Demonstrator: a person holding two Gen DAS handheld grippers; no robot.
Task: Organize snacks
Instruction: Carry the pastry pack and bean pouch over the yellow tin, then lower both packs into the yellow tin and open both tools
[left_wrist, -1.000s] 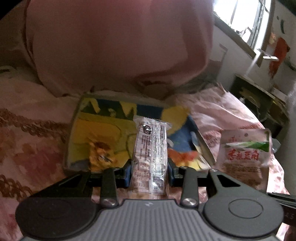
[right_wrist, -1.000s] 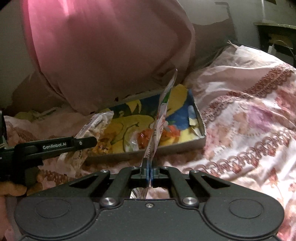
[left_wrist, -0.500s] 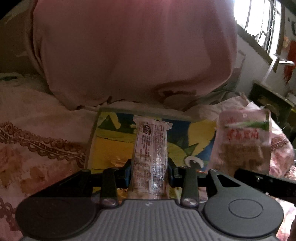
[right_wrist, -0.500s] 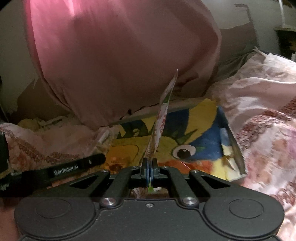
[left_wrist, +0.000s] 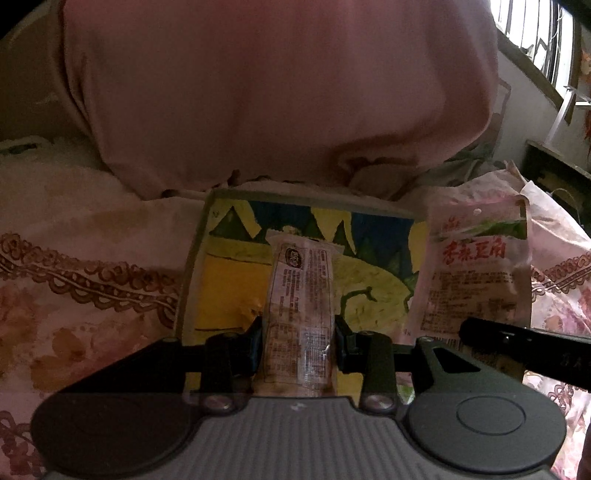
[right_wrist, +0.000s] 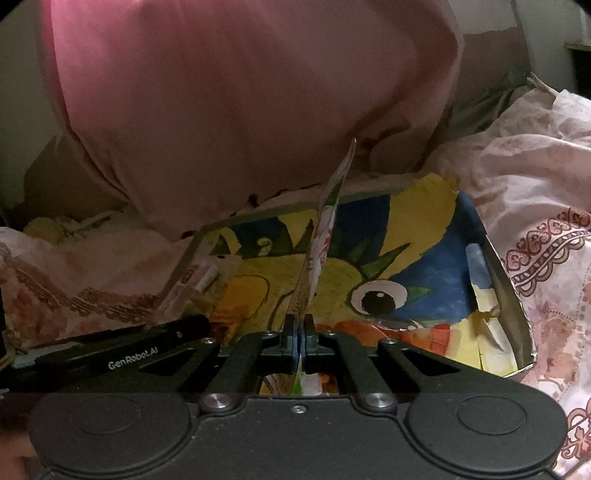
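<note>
A shallow box (left_wrist: 201, 236) lined with a yellow and blue cartoon picture lies on the bed. My left gripper (left_wrist: 298, 332) is shut on a clear-wrapped snack bar (left_wrist: 301, 295), held upright over the box's left part. In the left wrist view a flat pink snack packet (left_wrist: 476, 273) with red characters hangs at the right, pinched by the other gripper. In the right wrist view my right gripper (right_wrist: 298, 334) is shut on that packet (right_wrist: 325, 236), seen edge-on above the box (right_wrist: 506, 295). The left gripper's finger (right_wrist: 122, 349) and snack bar (right_wrist: 194, 282) show at the left.
A large pink pillow (left_wrist: 273, 88) lies just behind the box. Pink floral bedding (left_wrist: 85, 273) surrounds the box on both sides (right_wrist: 535, 229). A barred window (left_wrist: 532, 40) and a dark stand (left_wrist: 554, 173) are at the far right.
Both grippers have come forward and lower over the box, which now looms larger. The pink packet has drawn in closer beside the snack bar. Both grips are unchanged.
</note>
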